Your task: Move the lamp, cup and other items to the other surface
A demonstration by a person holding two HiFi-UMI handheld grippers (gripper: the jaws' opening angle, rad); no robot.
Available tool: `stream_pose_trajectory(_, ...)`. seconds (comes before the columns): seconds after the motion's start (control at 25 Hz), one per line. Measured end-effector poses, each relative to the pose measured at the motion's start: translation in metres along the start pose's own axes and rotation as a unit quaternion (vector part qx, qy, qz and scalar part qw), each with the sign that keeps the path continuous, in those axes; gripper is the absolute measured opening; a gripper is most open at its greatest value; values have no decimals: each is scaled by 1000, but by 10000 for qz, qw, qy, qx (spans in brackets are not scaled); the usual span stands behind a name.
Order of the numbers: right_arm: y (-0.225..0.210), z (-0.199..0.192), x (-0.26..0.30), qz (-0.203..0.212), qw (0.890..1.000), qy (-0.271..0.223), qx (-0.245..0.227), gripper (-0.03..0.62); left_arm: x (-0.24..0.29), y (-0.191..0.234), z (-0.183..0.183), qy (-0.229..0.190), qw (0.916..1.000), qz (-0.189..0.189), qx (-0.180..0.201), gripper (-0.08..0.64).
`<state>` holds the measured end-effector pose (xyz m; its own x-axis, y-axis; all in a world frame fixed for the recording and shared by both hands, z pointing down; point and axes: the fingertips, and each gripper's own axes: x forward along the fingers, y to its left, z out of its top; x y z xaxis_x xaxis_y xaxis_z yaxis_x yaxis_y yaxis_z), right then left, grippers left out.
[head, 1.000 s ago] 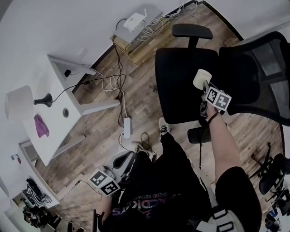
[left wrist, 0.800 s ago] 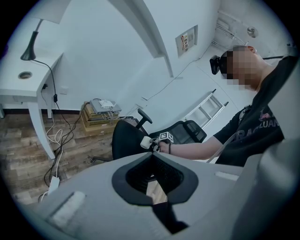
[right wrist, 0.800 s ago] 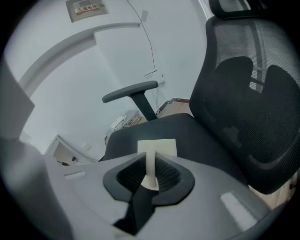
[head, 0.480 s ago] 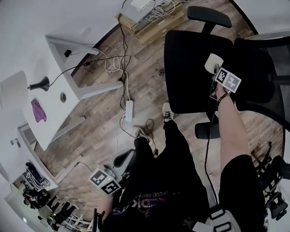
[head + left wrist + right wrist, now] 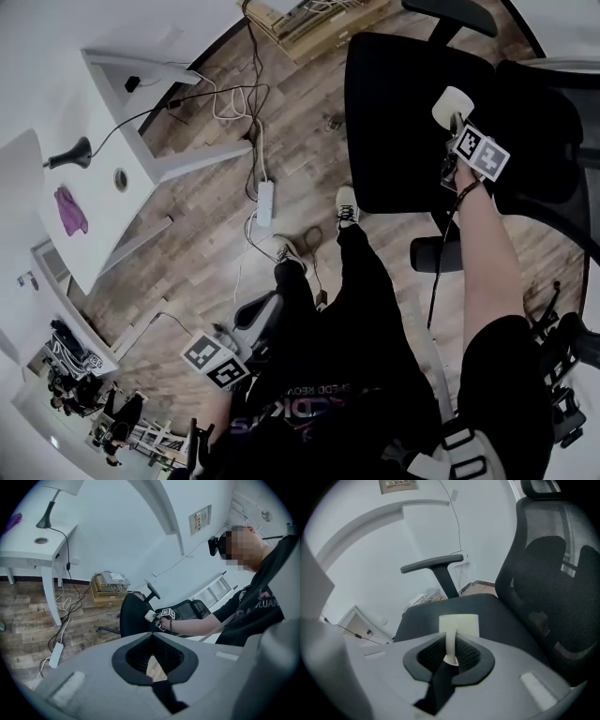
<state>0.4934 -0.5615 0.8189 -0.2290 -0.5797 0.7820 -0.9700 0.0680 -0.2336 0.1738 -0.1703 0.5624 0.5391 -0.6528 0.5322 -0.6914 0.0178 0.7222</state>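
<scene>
The right gripper [image 5: 452,644] has its jaws only a little apart, clamped on a thin pale part of the cup [image 5: 459,624]; whether this part is a handle or the wall cannot be told. The body of the cup is seen just beyond the jaw tips, above the black chair [image 5: 487,616] seat. In the head view the cup [image 5: 451,103] is at the upper right, held out from the gripper toward the top of the frame. The jaws of the left gripper [image 5: 152,637] are together, with nothing between them. The lamp [image 5: 70,155] is found on the white worktop [image 5: 98,234] at the left edge.
</scene>
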Motion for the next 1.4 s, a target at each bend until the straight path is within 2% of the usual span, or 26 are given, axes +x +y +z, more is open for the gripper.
stream_pose_trajectory(0.28, 3, -37, -10, 63, 9983, 549, -178, 63, -6, -1, -3, -71, 10000, -53, -10, 0)
stream_pose_trajectory(0.44, 6, -58, -9, 175, 9951, 957, -192, 95, -13, -1, -3, -181, 9998, -5, -29, 0)
stream_pose_trajectory(0.64, 8, -83, -10, 300, 9881, 1490, -224, 123, -23, 1, -3, -373, 9992, 104, -66, 0)
stream_pose_trajectory(1.2, 15, -119, -38, 752, 9673, 2372, -496, 172, -50, 9, -13, -1097, 9931, 317, -268, 0)
stream_pose_trajectory(1.28, 21, -121, -45, 840, 9653, 2390, -632, 164, -57, 10, -13, -1160, 9924, 330, -252, 0)
stream_pose_trajectory(1.4, 40, -112, -58, 1099, 9658, 2139, -968, 26, -70, 13, -14, -1271, 9911, 344, -216, 0)
